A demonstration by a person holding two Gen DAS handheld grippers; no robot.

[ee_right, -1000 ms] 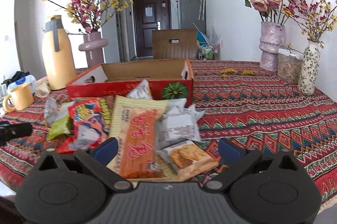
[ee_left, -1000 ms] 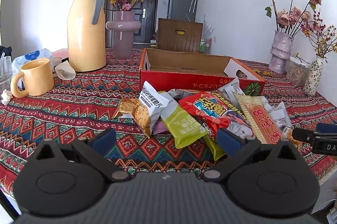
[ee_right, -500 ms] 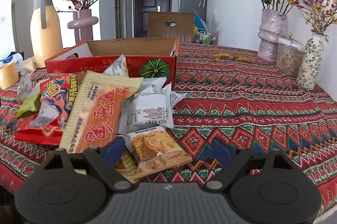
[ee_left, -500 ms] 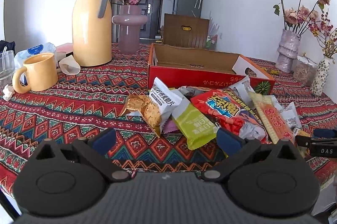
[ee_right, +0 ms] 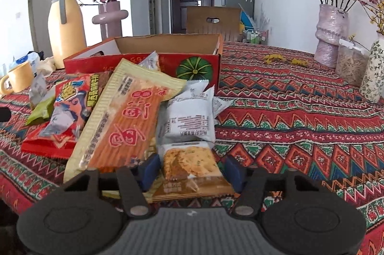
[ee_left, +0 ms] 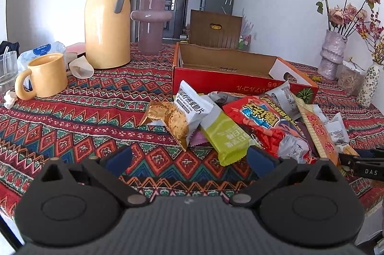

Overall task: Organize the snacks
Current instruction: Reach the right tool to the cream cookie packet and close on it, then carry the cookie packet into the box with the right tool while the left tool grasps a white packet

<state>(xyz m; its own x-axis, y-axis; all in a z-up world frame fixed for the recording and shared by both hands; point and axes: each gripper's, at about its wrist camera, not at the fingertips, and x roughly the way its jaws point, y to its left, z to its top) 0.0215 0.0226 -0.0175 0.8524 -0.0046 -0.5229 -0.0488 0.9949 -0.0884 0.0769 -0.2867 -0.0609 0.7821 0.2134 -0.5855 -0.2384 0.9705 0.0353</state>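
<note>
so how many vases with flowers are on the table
3: a mauve vase at the back beside the yellow jug; a pale ribbed vase and a speckled white vase by the right wall. Others may be out of view.

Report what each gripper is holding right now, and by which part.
Left gripper: nothing, jaws wide open. Right gripper: jaws just closing around the near end of the cracker packet; whether the pads already press on it cannot be told.

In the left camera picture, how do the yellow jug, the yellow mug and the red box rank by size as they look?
1. red box and yellow jug: look much alike, and the box is foreshortened, so unranked.
2. yellow mug: clearly smallest.
</note>
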